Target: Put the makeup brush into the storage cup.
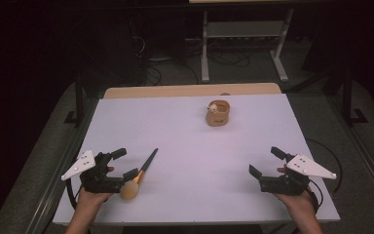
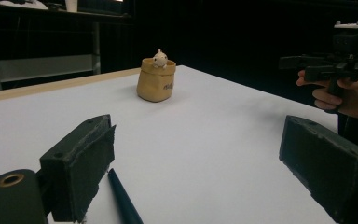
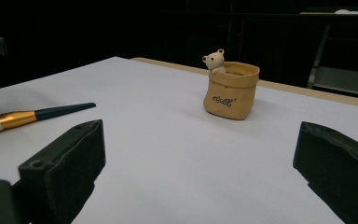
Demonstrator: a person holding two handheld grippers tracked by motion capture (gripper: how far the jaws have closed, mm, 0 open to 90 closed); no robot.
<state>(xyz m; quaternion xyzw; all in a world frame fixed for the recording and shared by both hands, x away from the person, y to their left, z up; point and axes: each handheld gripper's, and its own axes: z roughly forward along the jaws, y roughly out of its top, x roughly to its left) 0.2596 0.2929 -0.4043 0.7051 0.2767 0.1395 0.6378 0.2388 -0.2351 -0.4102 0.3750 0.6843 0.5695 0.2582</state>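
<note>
Brush [image 1: 139, 177] lies flat on the table [image 1: 190, 146], just beside the left gripper [image 1: 121, 163]: bristle head by its near jaw, dark handle running forward and away past the jaw tips. In the left gripper view the handle [image 2: 123, 200] sits next to the left-hand jaw, not between the pads. Left gripper's jaws stand wide, holding nothing.

Pot [image 1: 217, 113], tan, sack-shaped, with a small bear at its rim, stands upright well ahead of both grippers; nothing between.

Table top white, wooden far edge; room dark, metal frame behind.

Right gripper [image 1: 264, 163] wide open, empty, well apart from the brush. Both hands low at the near edge, grippers roughly level, pointing forward.
</note>
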